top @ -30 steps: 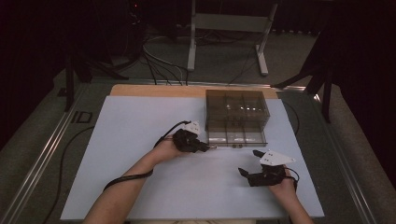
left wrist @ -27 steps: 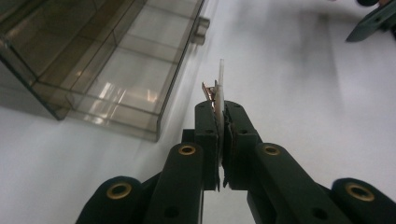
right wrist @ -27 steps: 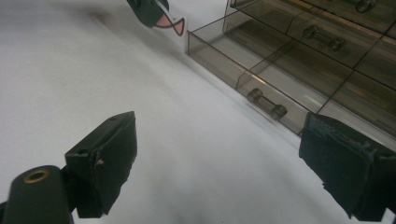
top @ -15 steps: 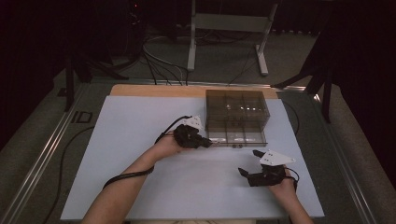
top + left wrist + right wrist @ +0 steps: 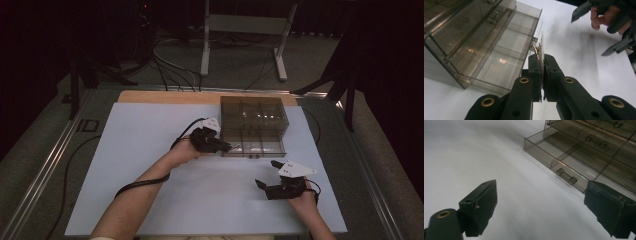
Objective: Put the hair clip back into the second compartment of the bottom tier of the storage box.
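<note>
A smoky clear drawer cabinet (image 5: 255, 120) stands at the back middle of the white mat (image 5: 150, 150). Its bottom drawer (image 5: 252, 149) is pulled out a little. My left gripper (image 5: 226, 147) hovers at that drawer's left front corner. In the left gripper view, the left gripper (image 5: 541, 60) is shut on a thin flat pale piece (image 5: 541, 47) held edge-on, with the cabinet (image 5: 474, 42) to its left. My right gripper (image 5: 266, 173) rests low on the mat to the right, open with nothing between its jaws. The right gripper view has my right gripper (image 5: 541, 202) facing the open drawer (image 5: 554, 152) and its handle (image 5: 566, 176).
A metal stand (image 5: 240, 30) and loose cables (image 5: 170, 65) lie on the floor beyond the table. A wooden strip (image 5: 170, 97) edges the mat at the back. Metal rails (image 5: 45, 170) run along the table's sides. The other hand's gripper (image 5: 589, 35) shows at the left gripper view's upper right.
My left gripper has lifted slightly and edged toward the cabinet's front, still shut on the thin piece. The right gripper has stayed where it was.
</note>
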A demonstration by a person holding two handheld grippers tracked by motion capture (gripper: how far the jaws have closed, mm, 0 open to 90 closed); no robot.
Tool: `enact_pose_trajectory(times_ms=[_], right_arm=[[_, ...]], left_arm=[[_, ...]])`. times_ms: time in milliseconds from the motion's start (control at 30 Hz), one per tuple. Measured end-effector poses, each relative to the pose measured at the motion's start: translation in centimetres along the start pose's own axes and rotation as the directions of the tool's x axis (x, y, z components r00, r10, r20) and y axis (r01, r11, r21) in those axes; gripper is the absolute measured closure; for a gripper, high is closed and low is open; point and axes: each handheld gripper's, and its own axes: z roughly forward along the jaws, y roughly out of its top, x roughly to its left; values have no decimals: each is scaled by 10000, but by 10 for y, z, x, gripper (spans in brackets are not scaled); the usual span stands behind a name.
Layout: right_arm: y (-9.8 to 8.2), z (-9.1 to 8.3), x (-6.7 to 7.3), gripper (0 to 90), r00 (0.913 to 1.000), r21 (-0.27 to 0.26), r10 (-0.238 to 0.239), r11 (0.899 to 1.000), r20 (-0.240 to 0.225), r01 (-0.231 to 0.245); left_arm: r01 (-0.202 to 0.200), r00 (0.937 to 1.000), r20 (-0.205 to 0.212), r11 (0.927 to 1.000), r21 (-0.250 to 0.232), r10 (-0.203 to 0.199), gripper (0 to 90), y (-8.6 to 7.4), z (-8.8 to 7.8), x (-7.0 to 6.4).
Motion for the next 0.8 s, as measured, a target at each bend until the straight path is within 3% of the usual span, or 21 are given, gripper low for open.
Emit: enact_pose_trajectory(times_ms=[800], right_arm=[[0,-1,0,116,10000,-10,5,10000,-10,-5]], left_arm=[[465,9986,-244,9987,-192,-470,861,27,25,8]])
